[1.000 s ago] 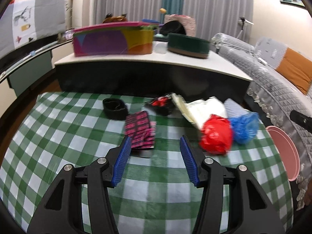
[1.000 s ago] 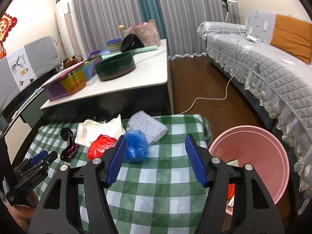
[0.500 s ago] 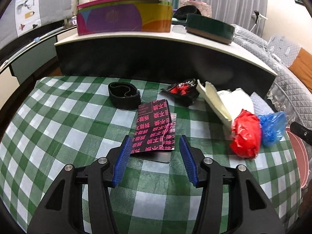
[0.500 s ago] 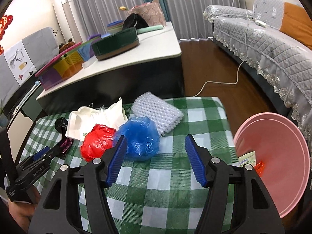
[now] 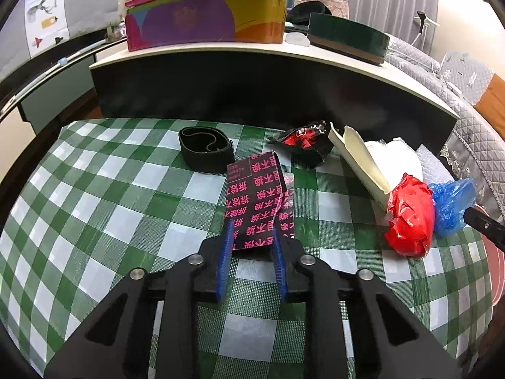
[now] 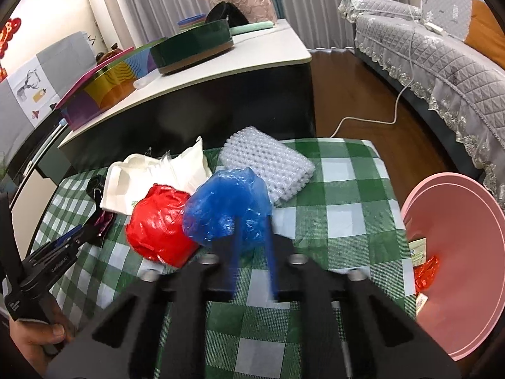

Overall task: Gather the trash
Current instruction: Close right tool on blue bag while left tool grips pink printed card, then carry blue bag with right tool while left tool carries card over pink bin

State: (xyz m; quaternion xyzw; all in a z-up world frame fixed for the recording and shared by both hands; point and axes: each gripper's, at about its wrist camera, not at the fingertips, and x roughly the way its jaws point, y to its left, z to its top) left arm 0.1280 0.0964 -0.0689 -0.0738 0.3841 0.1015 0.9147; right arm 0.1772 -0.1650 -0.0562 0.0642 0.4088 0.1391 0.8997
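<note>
The left gripper (image 5: 252, 237) is closing on the near end of a black packet with pink print (image 5: 257, 199); its jaws have just been drawing in, and the blue pads are now sitting against the packet's two long sides, so it looks gripped. The packet is lying about mid-tabletop on the green checked cloth (image 5: 126, 195), its long axis running straight away from the jaws toward the far edge, which suits a straight lift.

The right gripper (image 6: 252, 246) is clenching on the near side of a crumpled blue plastic bag (image 6: 227, 205); its jaws have also just been closing, and the bag's film is caught between them. The bag is sitting toward the tabletop's right side, touching a red plastic bag (image 6: 157, 224) on its left, with a sheet of bubble wrap (image 6: 268, 164) just behind it.

The pink bin (image 6: 457, 252) is standing beyond the tabletop's right edge, already holding some scraps. The right hand is the nearer one to it, so its bag should have the shorter trip; the left hand will have to carry the packet across the whole cloth.
</note>
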